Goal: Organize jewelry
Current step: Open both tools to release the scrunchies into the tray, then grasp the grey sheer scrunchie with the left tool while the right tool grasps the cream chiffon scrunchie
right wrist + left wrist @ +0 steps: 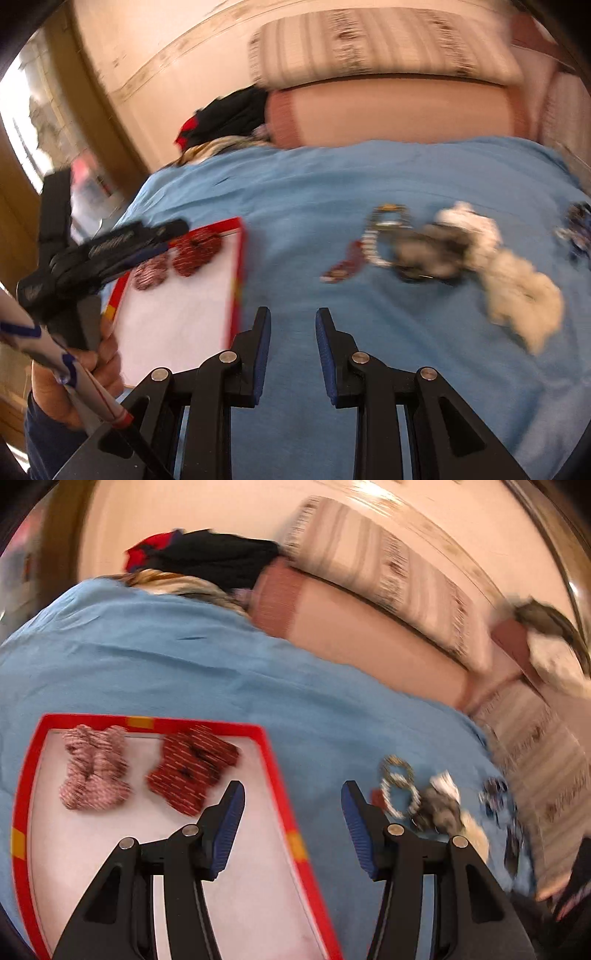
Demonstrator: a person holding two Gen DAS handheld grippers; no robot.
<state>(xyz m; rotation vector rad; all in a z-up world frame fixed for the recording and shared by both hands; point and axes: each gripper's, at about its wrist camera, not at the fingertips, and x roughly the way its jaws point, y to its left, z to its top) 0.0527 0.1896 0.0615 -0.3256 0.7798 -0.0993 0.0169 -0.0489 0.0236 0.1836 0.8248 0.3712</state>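
Note:
A red-rimmed white tray [275, 775] lies on the blue cloth [184, 664]. A pink-white scrunchie [94, 768] and a dark red scrunchie [192, 770] lie inside it at its far end. My left gripper [293, 790] hangs open and empty over the tray's right rim. To the right lies a loose pile with a beaded bracelet [373, 243], a small red piece [343, 266], a grey scrunchie [424, 254] and a fluffy white scrunchie [517, 284]. My right gripper [293, 314] is open and empty above bare cloth, between the tray [238, 266] and the pile.
A hand [107, 354] holds the left gripper [110, 243] at the left of the right wrist view. A dark patterned item [576, 229] lies at the cloth's far right. Behind the cloth are a pink bolster [351, 627], striped cushions [388, 565] and a heap of dark clothes [214, 557].

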